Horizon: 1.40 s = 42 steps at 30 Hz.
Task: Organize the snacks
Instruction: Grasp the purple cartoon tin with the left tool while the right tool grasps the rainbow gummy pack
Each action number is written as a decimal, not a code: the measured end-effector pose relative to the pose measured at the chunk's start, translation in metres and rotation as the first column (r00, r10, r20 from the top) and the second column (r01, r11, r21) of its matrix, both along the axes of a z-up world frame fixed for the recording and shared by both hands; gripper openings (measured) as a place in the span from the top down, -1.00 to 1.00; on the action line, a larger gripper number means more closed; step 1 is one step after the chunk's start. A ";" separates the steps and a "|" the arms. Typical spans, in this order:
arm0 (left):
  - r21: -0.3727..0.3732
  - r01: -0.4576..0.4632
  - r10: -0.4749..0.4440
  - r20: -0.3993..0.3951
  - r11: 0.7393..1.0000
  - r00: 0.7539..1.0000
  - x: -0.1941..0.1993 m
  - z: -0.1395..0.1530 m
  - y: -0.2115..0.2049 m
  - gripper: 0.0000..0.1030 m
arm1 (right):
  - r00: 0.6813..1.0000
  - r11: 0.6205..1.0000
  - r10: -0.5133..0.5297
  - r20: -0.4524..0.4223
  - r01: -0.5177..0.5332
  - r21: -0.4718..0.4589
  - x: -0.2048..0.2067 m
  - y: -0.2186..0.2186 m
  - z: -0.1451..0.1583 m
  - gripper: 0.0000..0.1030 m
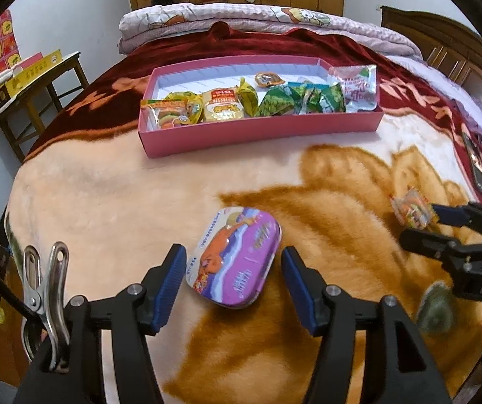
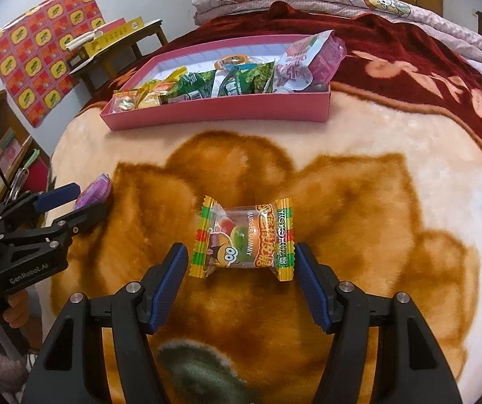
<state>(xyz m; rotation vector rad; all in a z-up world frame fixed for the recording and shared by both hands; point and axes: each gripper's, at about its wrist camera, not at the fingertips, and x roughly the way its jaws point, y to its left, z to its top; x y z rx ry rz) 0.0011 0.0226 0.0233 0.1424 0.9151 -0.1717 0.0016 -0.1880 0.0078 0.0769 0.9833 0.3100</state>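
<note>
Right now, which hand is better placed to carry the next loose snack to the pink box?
Probably the right. The right gripper closely brackets the burger gummy, its jaws nearly at the wrapper's ends. The left gripper straddles the purple tin with wider gaps. The pink box lies ahead of both.

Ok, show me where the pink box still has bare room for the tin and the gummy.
The box's far strip along the back wall is bare, widest at its far-left corner. Only a small orange pack sits there. The near row is packed, from the gummy packs to the green packets and the pouch.
</note>
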 end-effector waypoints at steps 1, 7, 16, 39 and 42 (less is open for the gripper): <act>-0.001 -0.005 0.005 -0.005 1.000 1.000 0.001 -0.001 0.001 -0.20 | 1.000 1.000 -0.001 0.001 0.001 0.001 0.000 0.000 0.000 -0.28; -0.057 -0.020 0.018 -0.031 0.998 0.999 0.007 -0.006 0.010 -0.21 | 1.000 1.000 0.000 0.006 0.000 0.000 0.000 0.001 0.000 -0.28; -0.079 -0.021 0.020 -0.012 0.997 1.000 0.007 -0.007 0.012 -0.16 | 1.000 1.000 -0.002 0.011 0.002 0.003 0.001 0.001 -0.001 -0.28; -0.132 -0.051 0.057 0.045 0.990 0.997 0.002 0.016 0.018 -0.04 | 0.997 0.996 -0.053 0.060 0.049 0.071 0.000 -0.013 0.006 0.20; -0.131 -0.049 0.057 0.061 0.990 0.997 0.004 0.022 0.017 -0.04 | 0.996 0.996 -0.051 0.076 0.045 0.076 0.000 -0.012 0.012 0.21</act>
